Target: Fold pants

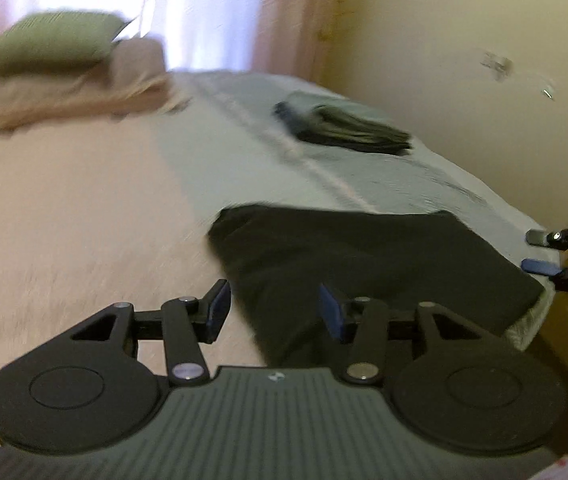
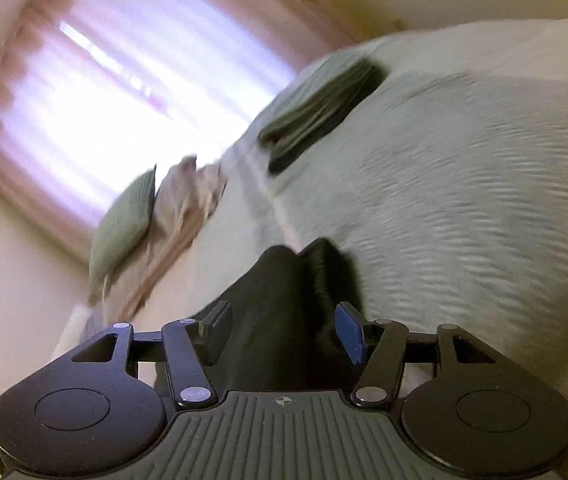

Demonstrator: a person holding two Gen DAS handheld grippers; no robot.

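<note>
Left wrist view, blurred throughout. At far left a green pillow [image 1: 53,38] is seen resting on a heap of beige bedding [image 1: 67,92], with pink curtains [image 1: 211,12] glowing behind. The bed [image 1: 83,208] fills the middle; its cover is pinkish on the left and pale grey-green on the right, divided by a lighter seam. Farther back, right of the seam, a stack of folded clothes [image 1: 348,126] is noted, dark with a grey-green piece on top. A cream wall [image 1: 464,20] stands to the right.

The dark pants [image 1: 364,256] are laid flat on the near right part of the bed, close to its right edge, as a broad folded panel. The left gripper [image 1: 273,308] is held over their near left edge; its jaws are parted, blue pads apart, and no cloth is pinched between them. A small pale mark is seen on the gripper's ribbed grey body, but it cannot be read.

At the far right edge of this view the right gripper [image 1: 538,252] is seen beside the bed's right edge, jaws apart, with nothing between the fingertips there. Part of a hand shows just below it.

Right wrist view, tilted and blurred. The curtains [image 2: 123,80], pillow [image 2: 123,220] and folded stack [image 2: 320,108] are seen again. The pants [image 2: 279,320] rise as a dark ridge between the right gripper's [image 2: 284,334] parted jaws; whether the pads press on the cloth cannot be told. A small crosshair symbol is printed on the gripper body; no legible writing is found.
</note>
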